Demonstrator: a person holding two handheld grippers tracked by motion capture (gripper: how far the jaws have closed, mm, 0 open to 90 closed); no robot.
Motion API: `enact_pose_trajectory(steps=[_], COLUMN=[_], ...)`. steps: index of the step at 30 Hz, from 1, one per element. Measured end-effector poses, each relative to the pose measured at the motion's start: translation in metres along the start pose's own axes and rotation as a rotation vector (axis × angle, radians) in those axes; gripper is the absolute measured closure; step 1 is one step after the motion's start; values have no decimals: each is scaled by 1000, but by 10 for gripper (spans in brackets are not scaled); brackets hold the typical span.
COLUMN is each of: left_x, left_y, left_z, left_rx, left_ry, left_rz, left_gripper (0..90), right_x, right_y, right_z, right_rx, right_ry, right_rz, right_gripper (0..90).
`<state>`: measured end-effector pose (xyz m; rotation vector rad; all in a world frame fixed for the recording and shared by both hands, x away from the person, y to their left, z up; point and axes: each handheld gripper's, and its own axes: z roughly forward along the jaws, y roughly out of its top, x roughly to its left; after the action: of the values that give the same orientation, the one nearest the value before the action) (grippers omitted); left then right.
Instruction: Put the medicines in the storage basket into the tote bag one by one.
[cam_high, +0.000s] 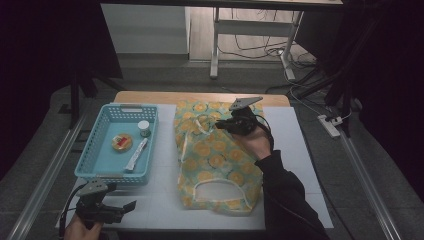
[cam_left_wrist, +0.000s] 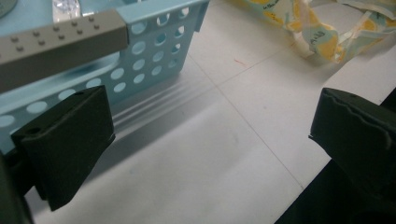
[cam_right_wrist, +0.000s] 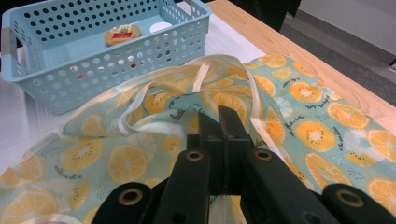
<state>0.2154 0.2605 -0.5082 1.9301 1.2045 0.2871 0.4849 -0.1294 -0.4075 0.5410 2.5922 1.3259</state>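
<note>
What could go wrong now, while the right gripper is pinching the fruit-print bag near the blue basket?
1. The right gripper is shut on only a thin fold of the fruit-print bag, so the fabric may slip out when lifted.
2. The bag lies close beside the blue basket; pulling it might drag or bump the basket.
3. The left gripper is open at the table's near edge and holds nothing, so nothing anchors the bag.
</note>
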Motion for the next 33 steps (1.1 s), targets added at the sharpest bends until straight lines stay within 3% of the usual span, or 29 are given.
enact_pose_trajectory(steps=[3,7,18,28,33], left_x=[-1,0,4,18,22], left_y=[5,10,32,48,57], left_z=[-5,-10,-12,-8,-4], left_rx=[-20,-48,-19,-17,-17], left_ry=[10,27,46,28,62], left_rz=[11,-13,18,-8,7], left_gripper=[0,0,0,7,5], right_x=[-1,-1,-1,-2,-2], right_y=[0,-1,-1,-1,-1], right_z=[0,1,0,-1,-1], right_rx=[1,4,3,0,-2], right_ry=[3,4,1,4,2], right_rz=[0,0,-1,1,-1], right_gripper=[900,900,900,900,900])
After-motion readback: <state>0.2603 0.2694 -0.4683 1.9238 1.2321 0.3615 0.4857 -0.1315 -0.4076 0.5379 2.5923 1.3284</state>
